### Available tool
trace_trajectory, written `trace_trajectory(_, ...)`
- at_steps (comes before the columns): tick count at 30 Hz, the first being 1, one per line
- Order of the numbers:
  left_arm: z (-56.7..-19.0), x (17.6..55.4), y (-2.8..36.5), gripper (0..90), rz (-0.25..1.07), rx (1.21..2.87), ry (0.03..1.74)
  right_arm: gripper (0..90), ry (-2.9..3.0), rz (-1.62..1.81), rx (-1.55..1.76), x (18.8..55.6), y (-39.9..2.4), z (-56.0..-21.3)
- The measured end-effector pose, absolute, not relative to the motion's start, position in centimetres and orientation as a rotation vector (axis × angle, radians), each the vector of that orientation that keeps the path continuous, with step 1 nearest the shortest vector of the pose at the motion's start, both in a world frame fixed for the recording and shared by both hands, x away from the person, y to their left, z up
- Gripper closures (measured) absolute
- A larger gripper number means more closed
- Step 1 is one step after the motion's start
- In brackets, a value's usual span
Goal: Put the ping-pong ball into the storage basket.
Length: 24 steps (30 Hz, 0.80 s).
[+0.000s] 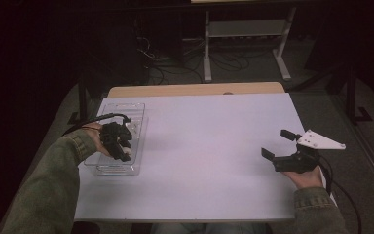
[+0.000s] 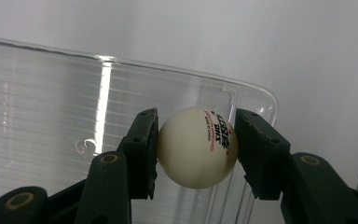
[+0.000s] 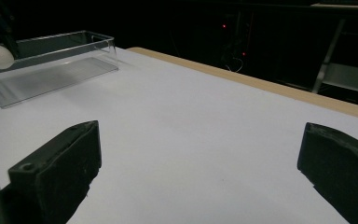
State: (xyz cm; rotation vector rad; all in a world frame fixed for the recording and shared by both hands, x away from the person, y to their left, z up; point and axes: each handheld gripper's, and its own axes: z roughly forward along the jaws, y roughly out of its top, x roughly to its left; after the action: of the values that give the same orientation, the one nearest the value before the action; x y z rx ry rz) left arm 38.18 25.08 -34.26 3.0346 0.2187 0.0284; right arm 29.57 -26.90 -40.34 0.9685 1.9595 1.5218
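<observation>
Your left hand-held gripper [image 2: 196, 147] is clamped on the white ping-pong ball [image 2: 196, 147], one pad on each side at about its widest part, and it holds the ball over the clear plastic tray [image 1: 137, 108] at the left side of the tabletop [image 1: 209, 146]. In the left gripper view the ball sits close to the tray's rounded corner and rim, so the likeliest slip from here is a release too near that wall: the ball could strike the rim and hop out onto the bare tabletop, where nothing would stop it rolling off the edge. A ball this light and smooth will also bounce on hard plastic, so letting go from height risks the same escape; you would do better to lower it well inside the tray first. The grip looks secure, but the pads touch only a small patch of a round surface, so any twist of your wrist could squirt the ball out sideways. Your right hand-held gripper [image 1: 283, 144] rests well apart at the right side of the tabletop, jaws spread wide with nothing between them, so it is too far off to catch a stray ball.
</observation>
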Motion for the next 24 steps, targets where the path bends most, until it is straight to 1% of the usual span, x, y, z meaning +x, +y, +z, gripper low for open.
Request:
trace_trajectory(16,-36.0,38.7,25.4,51.5,0.012,3.048,0.225,0.0,1.965,1.517,0.965,29.6,-26.9,-40.4)
trace_trajectory(24,-36.8,39.0,24.8,51.5,-0.011,3.064,0.215,0.0,1.974,1.511,0.958,29.6,-26.7,-40.4)
